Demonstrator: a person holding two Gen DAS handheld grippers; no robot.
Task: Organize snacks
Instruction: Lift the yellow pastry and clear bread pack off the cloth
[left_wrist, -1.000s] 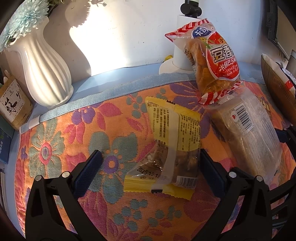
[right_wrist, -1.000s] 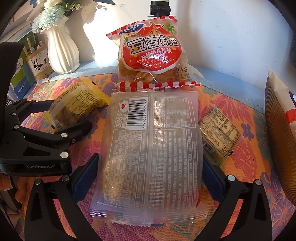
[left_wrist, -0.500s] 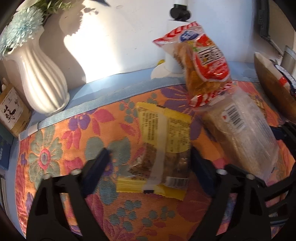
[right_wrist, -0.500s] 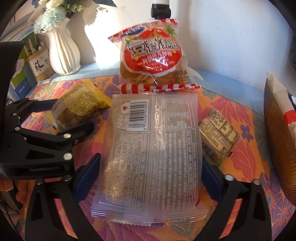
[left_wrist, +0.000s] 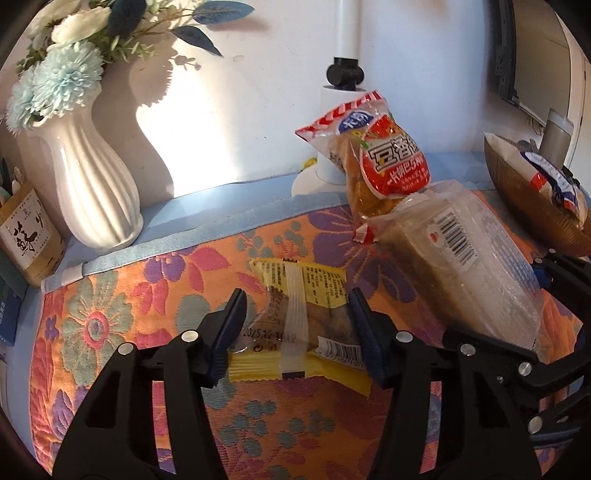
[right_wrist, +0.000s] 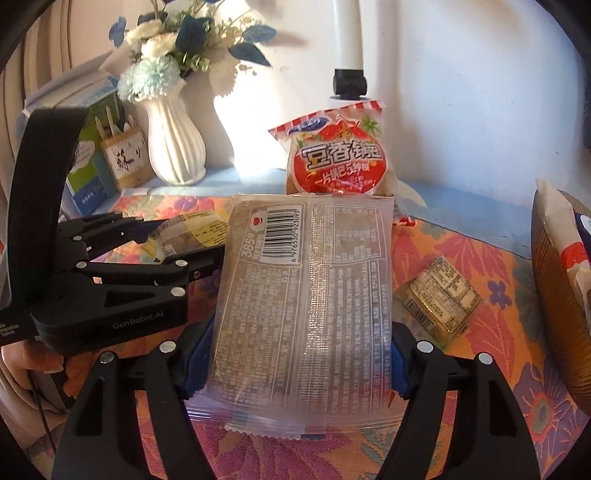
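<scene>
Tablecloth (left_wrist: 155, 288): orange, pink/purple/teal flowers, pale blue border. Small snack (left_wrist: 299, 321): yellow wrapper, clear window, brown inside. Big packet (right_wrist: 306, 295): clear, grey print, black barcode at 11 o'clock. Bag (right_wrist: 338, 162) at 12: red-white striped edge, red label, white lettering. Vase (left_wrist: 92, 177): white, ribbed. Basket (right_wrist: 554, 295) at 3: brown.

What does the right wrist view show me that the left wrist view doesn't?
Right wrist only: a small flat packet lying on the cloth right of the clear packet, a hand holding the left gripper, and the right gripper pinching the clear packet's sides.
Left wrist only: the left gripper's pads squeezing the yellow snack from either side.
Both: red snack bag, white vase, brown basket.
</scene>
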